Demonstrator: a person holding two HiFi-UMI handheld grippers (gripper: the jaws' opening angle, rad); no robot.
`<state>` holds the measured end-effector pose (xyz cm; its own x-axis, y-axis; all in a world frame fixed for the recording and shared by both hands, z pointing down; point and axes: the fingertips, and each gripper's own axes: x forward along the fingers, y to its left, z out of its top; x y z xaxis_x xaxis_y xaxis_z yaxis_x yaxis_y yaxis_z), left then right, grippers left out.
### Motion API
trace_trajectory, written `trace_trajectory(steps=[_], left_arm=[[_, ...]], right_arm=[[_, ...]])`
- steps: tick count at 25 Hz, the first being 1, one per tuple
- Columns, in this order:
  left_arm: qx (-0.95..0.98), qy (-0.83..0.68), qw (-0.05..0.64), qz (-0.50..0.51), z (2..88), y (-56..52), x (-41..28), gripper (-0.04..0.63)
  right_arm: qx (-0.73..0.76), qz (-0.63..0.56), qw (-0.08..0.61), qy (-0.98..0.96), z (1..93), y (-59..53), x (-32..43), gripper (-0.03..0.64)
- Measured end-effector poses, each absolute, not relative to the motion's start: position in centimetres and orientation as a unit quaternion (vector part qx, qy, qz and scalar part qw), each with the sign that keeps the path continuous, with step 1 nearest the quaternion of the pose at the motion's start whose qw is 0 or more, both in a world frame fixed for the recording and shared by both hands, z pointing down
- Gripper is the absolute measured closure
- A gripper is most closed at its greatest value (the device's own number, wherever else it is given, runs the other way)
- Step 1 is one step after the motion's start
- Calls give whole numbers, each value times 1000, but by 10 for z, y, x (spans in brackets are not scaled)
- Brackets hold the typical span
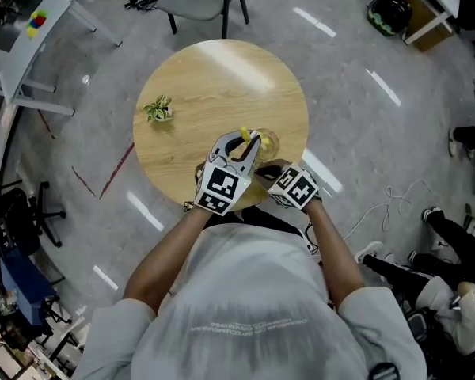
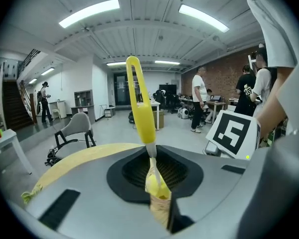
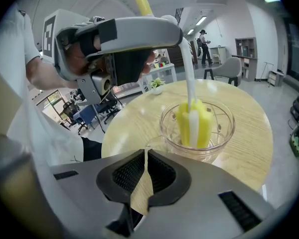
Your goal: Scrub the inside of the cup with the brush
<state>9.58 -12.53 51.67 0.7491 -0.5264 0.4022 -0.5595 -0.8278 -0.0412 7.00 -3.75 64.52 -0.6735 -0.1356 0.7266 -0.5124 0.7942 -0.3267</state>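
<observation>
Both jaws grip: right gripper [image 3: 143, 180] pinches the cup [image 3: 224, 131] just ahead, left gripper [image 2: 158, 198] clamps the brush [image 2: 141, 108]; roll its head along the wall, cup steady.

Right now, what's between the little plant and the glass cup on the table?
Nothing: only bare table lies between the plant and the cup. This is clearest in the head view.
</observation>
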Motion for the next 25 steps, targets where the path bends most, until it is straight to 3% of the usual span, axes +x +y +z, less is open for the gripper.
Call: trace_trajectory(steps=[16,25], left_arm=[[922,-302,134,202,485,-152,73,545],[927,-224,129,273,501,-141,84,545]], right_arm=[[180,262,355,-879,645,-39,73,571],[188,263,354,-878,646,-40,79,569]])
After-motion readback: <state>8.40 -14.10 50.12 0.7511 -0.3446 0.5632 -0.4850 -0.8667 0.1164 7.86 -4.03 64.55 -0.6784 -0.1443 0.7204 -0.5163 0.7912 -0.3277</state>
